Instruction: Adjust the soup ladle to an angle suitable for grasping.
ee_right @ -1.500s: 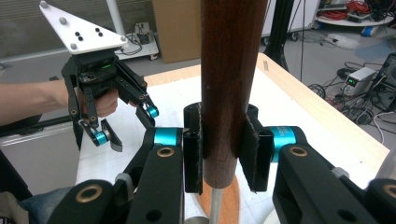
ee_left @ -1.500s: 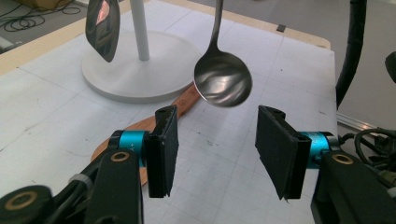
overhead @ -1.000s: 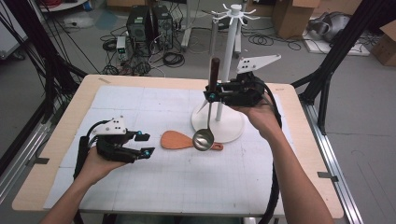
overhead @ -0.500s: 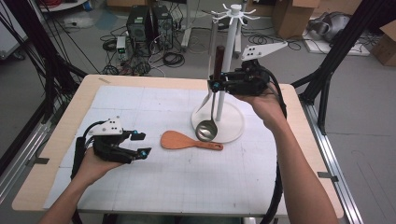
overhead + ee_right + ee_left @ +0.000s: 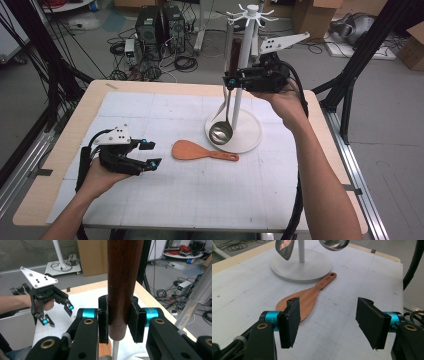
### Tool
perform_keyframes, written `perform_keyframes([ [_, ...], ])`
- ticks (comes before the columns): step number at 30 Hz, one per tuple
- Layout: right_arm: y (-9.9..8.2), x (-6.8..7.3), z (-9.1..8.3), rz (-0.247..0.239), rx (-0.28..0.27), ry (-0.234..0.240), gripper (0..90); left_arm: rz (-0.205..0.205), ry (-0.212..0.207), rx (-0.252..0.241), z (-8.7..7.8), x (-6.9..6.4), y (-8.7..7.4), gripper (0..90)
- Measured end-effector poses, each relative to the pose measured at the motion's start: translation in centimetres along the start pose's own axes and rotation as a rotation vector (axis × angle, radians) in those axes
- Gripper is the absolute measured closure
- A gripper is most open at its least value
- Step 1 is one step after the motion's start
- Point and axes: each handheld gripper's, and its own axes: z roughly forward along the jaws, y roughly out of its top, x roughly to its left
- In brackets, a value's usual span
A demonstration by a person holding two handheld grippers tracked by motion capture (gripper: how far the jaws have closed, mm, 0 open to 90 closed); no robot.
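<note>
A dark brown wooden handle (image 5: 123,285) is being shown above the shiny silver bowl of the ladle (image 5: 220,132). An orange-brown wooden spatula (image 5: 200,151) is being seen on a white mat (image 5: 150,200) with a fine grey grid. The stand (image 5: 248,137) is being seen in white, the table edge (image 5: 45,185) in pale wood. Both grippers are being shown black with turquoise rings.

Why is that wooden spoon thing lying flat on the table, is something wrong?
Nothing looks broken or spilled. The wooden paddle just lies flat on the mat beside the rack, while the right gripper holds the ladle upright by its dark handle near the hooks.
</note>
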Motion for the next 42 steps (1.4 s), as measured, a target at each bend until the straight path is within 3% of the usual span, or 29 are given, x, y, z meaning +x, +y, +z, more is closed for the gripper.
perform_keyframes([
  [7,1.0,-0.4,-0.3,-0.008,0.002,-0.004,73.3,0.000,-0.001,-0.004,0.0,0.1,0.0,36.4],
  [21,2.3,-2.0,-0.9,0.023,-0.018,-0.001,73.3,-0.002,0.001,-0.002,0.0,0.2,0.0,35.2],
  [42,2.2,-3.8,-1.1,0.074,-0.030,-0.005,73.2,-0.006,-0.006,-0.006,0.1,0.2,0.0,35.1],
])
